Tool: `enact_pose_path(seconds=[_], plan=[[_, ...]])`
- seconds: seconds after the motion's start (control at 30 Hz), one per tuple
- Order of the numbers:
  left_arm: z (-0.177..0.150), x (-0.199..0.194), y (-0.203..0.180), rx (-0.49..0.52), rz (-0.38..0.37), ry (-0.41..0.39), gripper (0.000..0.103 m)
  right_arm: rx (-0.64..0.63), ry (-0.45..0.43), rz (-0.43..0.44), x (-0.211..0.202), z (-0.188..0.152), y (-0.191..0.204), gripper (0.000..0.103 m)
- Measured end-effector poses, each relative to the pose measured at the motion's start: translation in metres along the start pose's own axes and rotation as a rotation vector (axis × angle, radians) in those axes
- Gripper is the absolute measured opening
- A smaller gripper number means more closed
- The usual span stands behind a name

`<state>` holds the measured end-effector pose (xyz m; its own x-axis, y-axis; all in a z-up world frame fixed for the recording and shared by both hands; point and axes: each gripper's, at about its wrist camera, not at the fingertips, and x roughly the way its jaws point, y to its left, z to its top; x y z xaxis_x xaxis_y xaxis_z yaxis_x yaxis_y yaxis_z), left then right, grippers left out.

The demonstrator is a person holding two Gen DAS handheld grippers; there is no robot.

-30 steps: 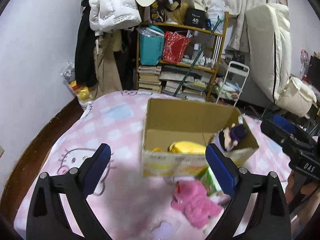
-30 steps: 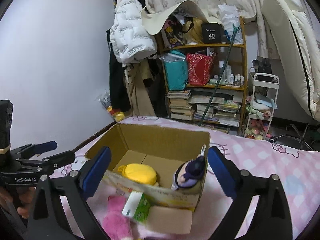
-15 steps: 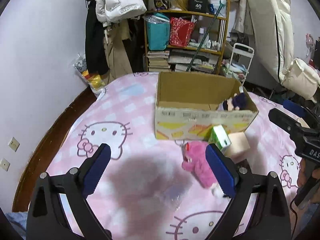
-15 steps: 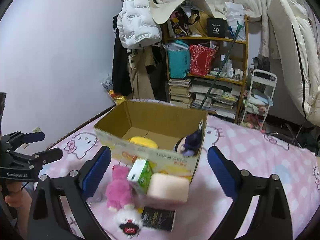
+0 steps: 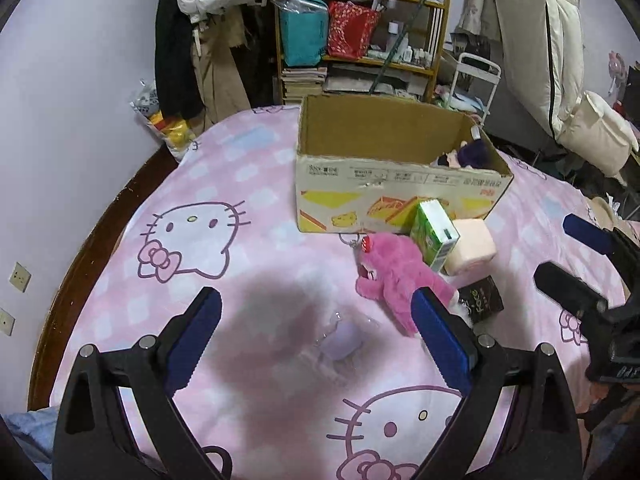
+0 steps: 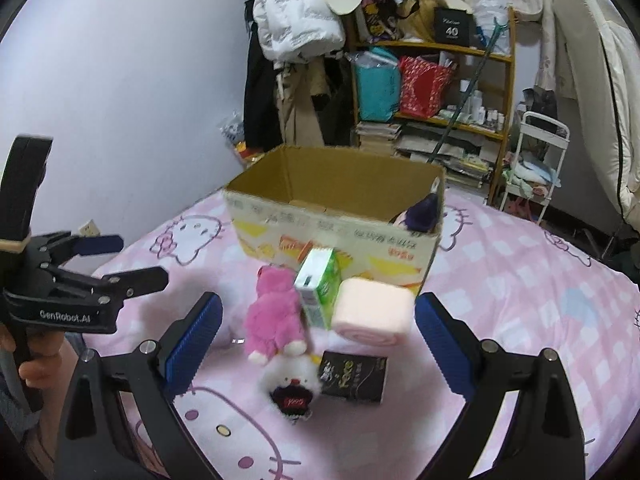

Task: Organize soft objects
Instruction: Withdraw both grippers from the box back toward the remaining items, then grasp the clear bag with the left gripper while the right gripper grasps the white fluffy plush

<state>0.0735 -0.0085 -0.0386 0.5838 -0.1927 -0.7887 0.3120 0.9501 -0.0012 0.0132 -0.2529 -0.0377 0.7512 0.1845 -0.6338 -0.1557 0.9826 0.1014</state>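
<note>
An open cardboard box (image 5: 400, 196) (image 6: 340, 236) stands on the pink bed with a dark purple doll (image 5: 474, 156) (image 6: 420, 214) in its right corner. In front of it lie a pink plush toy (image 5: 396, 276) (image 6: 276, 312), a green tissue pack (image 5: 434, 234) (image 6: 320, 284), a pale pink soft block (image 5: 470, 244) (image 6: 374, 312), a black packet (image 5: 480, 300) (image 6: 354, 376) and a white fluffy toy (image 6: 294, 380). My left gripper (image 5: 316, 336) is open above the sheet, left of the plush. My right gripper (image 6: 318, 344) is open over the toys.
A small clear wrapped lilac item (image 5: 340, 338) lies between the left fingers. Behind the bed stand a cluttered wooden shelf (image 5: 360, 40), hanging coats (image 5: 188, 40) and a white cart (image 5: 474, 80). A wall runs along the left. The bedsheet (image 5: 200, 220) has bare room on the left.
Both grippers have pulled back and up from the box. The toys in front of the box have come into fuller view, and the yellow item inside it is now hidden.
</note>
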Motion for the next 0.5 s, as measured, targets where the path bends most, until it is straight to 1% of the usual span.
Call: enact_pose_path(seconds=[0.13, 0.37, 0.43, 0.5], plan=[[-0.001, 0.011, 0.001, -0.002, -0.009, 0.038, 0.095, -0.014, 0.042, 0.009, 0.013, -0.006, 0.004, 0.101], [-0.003, 0.033, 0.002, -0.009, -0.014, 0.122, 0.095, 0.003, 0.134, 0.035, 0.038, -0.016, -0.002, 0.1], [-0.004, 0.04, 0.002, -0.009, -0.015, 0.145, 0.095, 0.008, 0.159, 0.038, 0.044, -0.021, -0.004, 0.099], [-0.005, 0.048, 0.002, -0.007, -0.016, 0.174, 0.095, 0.01, 0.186, 0.04, 0.051, -0.023, -0.004, 0.095]])
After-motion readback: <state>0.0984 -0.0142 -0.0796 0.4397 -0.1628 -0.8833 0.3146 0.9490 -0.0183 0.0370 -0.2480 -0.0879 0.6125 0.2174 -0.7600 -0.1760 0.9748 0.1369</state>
